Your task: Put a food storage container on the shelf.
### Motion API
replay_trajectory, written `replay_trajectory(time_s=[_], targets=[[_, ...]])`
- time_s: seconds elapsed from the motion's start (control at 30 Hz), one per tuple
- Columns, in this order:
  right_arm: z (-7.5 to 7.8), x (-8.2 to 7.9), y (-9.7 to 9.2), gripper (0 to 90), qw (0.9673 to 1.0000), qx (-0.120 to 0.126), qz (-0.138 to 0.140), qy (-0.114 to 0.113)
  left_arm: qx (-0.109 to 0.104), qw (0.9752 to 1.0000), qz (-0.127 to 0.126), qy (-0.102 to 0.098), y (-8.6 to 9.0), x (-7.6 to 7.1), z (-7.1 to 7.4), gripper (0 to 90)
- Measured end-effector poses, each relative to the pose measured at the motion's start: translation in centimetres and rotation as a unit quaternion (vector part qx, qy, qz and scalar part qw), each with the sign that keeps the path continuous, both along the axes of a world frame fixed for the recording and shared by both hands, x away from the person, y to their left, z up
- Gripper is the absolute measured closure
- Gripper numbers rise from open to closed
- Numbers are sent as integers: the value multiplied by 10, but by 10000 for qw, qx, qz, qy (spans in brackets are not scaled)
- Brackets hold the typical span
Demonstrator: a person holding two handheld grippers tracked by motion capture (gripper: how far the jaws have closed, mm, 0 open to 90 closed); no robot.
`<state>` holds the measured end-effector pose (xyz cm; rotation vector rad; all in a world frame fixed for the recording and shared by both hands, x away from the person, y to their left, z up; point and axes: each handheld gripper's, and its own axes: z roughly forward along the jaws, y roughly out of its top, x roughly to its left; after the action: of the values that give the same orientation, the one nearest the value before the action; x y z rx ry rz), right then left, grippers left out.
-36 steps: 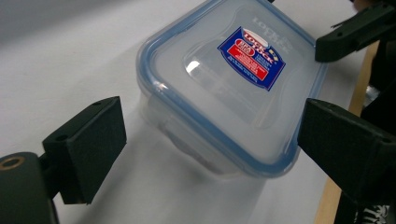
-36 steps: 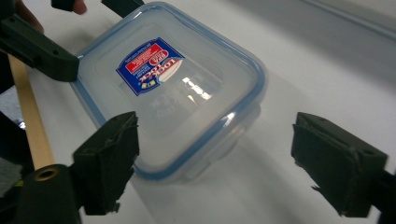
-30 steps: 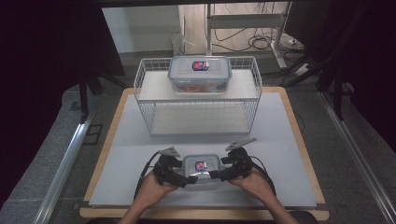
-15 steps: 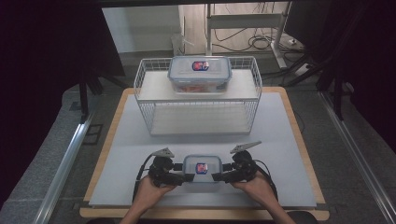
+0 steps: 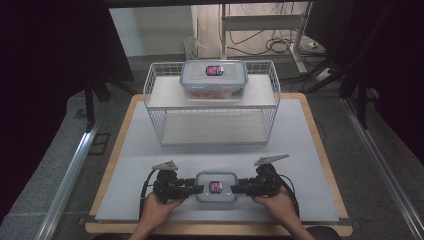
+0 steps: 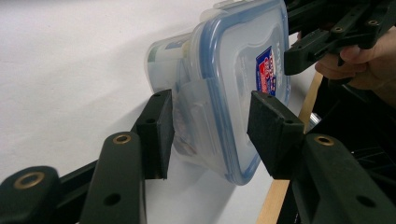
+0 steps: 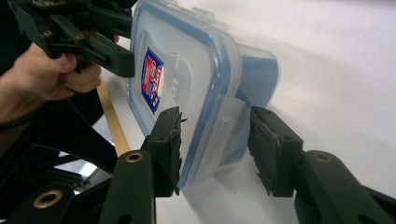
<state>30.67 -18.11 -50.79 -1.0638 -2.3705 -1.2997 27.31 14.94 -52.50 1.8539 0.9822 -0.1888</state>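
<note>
A: Nearest the person, the small container (image 5: 216,186) sits on the white mat (image 5: 150,150), well short of the wire basket (image 5: 212,107). The left gripper (image 6: 212,128) straddles one end flap. Its jaws have just been closing. The under pad looks to touch the tub wall, while the upper pad stands just off the lid, so it is half shut with no firm clamp yet.

B: The right gripper (image 7: 215,144) is the same at the opposite end. Its jaws have just been closing, the flap sits between them, and a gap shows on the base side. Nothing is pinched there that I can confirm.

A: Risk one: pads land on the hinged flaps, not the body. A flap flexes or unlatches, and the lid pops.

B: Risk two: one side bites first. That would shove the box across the mat toward the other gripper, or twist it.

A: Risk three: smooth plastic and a shallow bite. On a lift, the small container could tip out and drop.

B: Farther back, the big container (image 5: 214,77) occupies the basket's upper shelf. Carrying toward the basket too low would strike the wire rim.
</note>
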Motion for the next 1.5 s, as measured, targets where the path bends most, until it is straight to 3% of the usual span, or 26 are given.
replay_trajectory(time_s=[0.1, 0.13, 0.23, 0.4, 0.63, 0.67, 0.8, 0.9, 1.0, 1.23, 1.5], targets=[[-1, 0, -1, 555, 10000, 51, -46, 37, -79, 9999, 19, 72, 1, 1, -1, 520], [-2, 0, -1, 560, 9999, 111, -78, 85, -191, 9997, 29, 178, 3, 3, -2, 528], [-3, 1, -3, 575, 9991, 316, -204, 190, -212, 9995, 44, 222, 4, 4, -2, 529], [1, 1, -4, 580, 9989, 375, -250, 86, -349, 9991, 23, 259, 5, 8, -1, 536], [7, 5, -11, 580, 9976, 617, -291, 101, -662, 9976, -86, 198, 9, 10, 4, 571], [7, 7, -12, 582, 9968, 719, -306, 192, -693, 9974, -92, 198, 9, 11, 6, 577], [11, 11, -13, 582, 9965, 765, -324, 133, -641, 9978, -99, 123, 8, 15, 11, 576], [16, 12, -14, 582, 9963, 797, -322, 87, -622, 9980, -91, 0, 8, 17, 19, 575], [29, 14, -11, 581, 9960, 821, -327, -118, -611, 9979, -119, -189, 12, 20, 33, 575], [51, 19, -5, 583, 9961, 790, -291, -261, -647, 9972, -150, -343, 17, 28, 51, 574], [82, 32, 0, 583, 9953, 816, -240, -462, -652, 9965, -120, -504, 23, 39, 84, 574]])
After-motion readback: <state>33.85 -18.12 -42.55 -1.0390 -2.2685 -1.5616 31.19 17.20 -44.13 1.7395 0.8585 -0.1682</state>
